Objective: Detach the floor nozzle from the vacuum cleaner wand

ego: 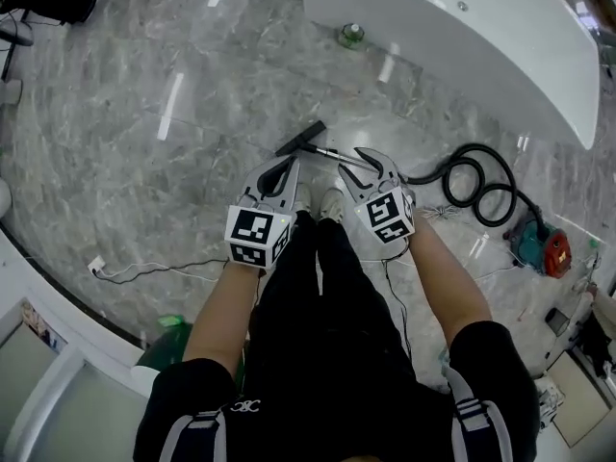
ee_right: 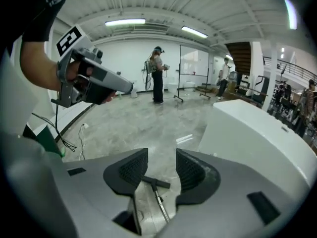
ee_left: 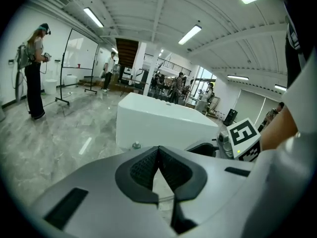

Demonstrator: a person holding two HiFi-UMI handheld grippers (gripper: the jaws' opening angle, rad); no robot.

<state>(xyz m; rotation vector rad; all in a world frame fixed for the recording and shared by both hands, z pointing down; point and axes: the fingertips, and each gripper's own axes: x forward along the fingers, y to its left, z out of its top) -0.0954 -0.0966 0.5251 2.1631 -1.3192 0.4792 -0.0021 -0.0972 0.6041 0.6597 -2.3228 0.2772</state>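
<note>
The black floor nozzle point(ego: 301, 138) lies on the marble floor, joined to the silver wand point(ego: 339, 156) that runs right toward a coiled black hose point(ego: 478, 189). My left gripper point(ego: 287, 168) hangs above the floor just near of the nozzle, its jaws shut with nothing between them point(ee_left: 158, 151). Over the wand, my right gripper point(ego: 377, 162) stands open. In the right gripper view the nozzle point(ee_right: 156, 183) and wand point(ee_right: 161, 206) show on the floor through the gap of that gripper point(ee_right: 162, 157), apart from its pads.
The teal and red vacuum body point(ego: 539, 248) sits at the right end of the hose. A white curved counter point(ego: 462, 37) fills the top right, with a green bottle point(ego: 351, 35) beside it. A white cable point(ego: 144, 272) trails at left. People stand far off point(ee_right: 157, 76).
</note>
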